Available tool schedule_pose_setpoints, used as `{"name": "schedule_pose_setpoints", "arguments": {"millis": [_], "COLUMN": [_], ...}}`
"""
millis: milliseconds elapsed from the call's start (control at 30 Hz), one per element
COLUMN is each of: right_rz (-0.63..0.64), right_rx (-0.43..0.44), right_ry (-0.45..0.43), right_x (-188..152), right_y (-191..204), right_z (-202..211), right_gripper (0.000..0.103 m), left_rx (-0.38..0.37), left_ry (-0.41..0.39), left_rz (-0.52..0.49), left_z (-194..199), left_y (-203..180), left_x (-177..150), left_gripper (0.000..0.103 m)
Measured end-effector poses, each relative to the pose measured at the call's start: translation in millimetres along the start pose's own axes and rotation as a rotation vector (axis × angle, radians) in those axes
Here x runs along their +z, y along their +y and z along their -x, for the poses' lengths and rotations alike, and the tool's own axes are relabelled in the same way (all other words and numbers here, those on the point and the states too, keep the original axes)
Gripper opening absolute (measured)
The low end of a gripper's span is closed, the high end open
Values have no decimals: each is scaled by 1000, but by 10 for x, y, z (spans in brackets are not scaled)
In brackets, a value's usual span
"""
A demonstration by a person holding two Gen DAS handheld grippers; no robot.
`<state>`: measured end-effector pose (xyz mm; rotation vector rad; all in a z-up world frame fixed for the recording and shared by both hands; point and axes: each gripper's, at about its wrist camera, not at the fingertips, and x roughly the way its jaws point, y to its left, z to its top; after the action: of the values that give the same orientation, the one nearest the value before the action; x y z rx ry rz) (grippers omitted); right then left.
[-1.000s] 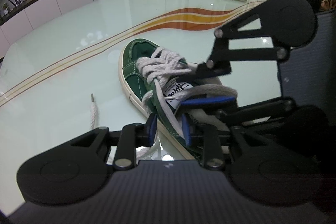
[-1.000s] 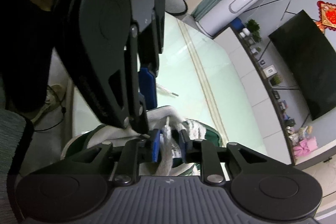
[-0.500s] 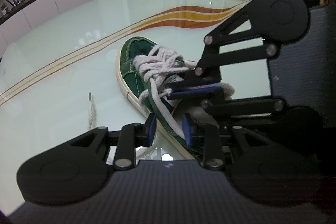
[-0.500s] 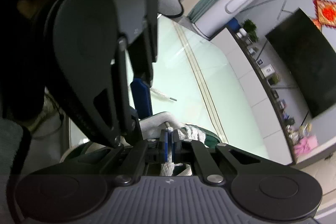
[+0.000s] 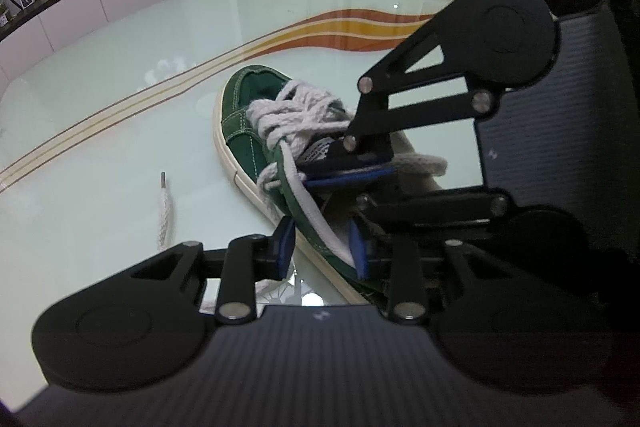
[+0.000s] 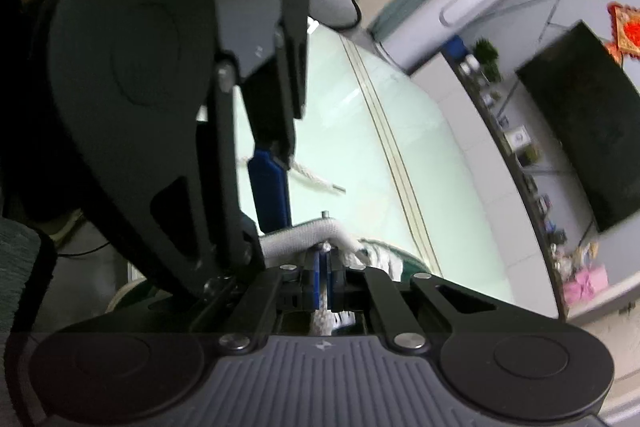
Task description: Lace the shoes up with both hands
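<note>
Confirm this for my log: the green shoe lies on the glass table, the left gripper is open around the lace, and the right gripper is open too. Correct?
Not quite. The right gripper is shut on the white lace, as the right wrist view shows. The rest holds: the green shoe lies on the glass table, and the left gripper is open around the lace.

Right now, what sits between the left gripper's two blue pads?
In the left wrist view, the left gripper is open; between its pads runs a flat white lace and the green shoe side, untouched by either pad.
</note>
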<state>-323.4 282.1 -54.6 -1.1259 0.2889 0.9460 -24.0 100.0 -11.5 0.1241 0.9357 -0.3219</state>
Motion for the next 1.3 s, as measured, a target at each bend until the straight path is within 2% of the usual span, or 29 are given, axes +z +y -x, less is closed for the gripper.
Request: {"name": "schedule_pose_setpoints", "arguments": {"millis": [167,200,233,267,333,467,500,533,600,633,700,733,800,867,900,1067,1300], "right_rz": [-35,-46,-57,-69,-205,-560,-753,-888,-1123,-1195,-1206,-1147,-1101,-1103,-1109,-1129,-1175], "right_rx": [1,3,4,6,41,53,10,-11,14,52,74,29,-1,-24,-35,-25,-23], "right_ry": [-1,0,0,-1,-44,-132,-154,-167,-186,-197,-208,-189,-145,-106,-87,-57,-32], "right_x": [-45,-65,-80,-95,-190,-417,-571,-706,-962,-1058,-1090,-1043,-1000,-996,-999,-997,-1025], "right_y": [13,17,-3,-25,-215,-671,-878,-996,-1185,-1225,-1231,-1177,-1143,-1109,-1101,-1023,-1028], "right_z": [81,111,130,148,256,471,543,608,662,674,706,751,742,705,678,575,512], "right_gripper": [5,10,20,23,40,49,52,52,52,51,50,51,54,58,59,59,60], "left_rx": [11,12,14,17,18,42,54,74,102,113,127,135,141,152,167,249,260], "left_ry": [-2,-2,-2,-2,-2,-21,-26,-32,-39,-41,-51,-66,-87,-96,-89,-33,-12], "left_rz": [-5,-7,-6,-5,4,9,4,-11,-45,-74,-126,-162,-241,-394,-447,-680,-854], "left_z": [19,23,36,54,92,248,286,341,424,460,503,516,499,405,361,121,13], "left_y": [-12,-17,-15,-11,18,92,105,122,138,138,118,94,33,-79,-127,-301,-470], "left_x": [9,14,17,18,24,25,24,26,28,31,35,38,54,69,81,61,1], "left_gripper": [35,37,40,46,50,50,50,50,50,50,49,50,48,31,13,13,16]}}
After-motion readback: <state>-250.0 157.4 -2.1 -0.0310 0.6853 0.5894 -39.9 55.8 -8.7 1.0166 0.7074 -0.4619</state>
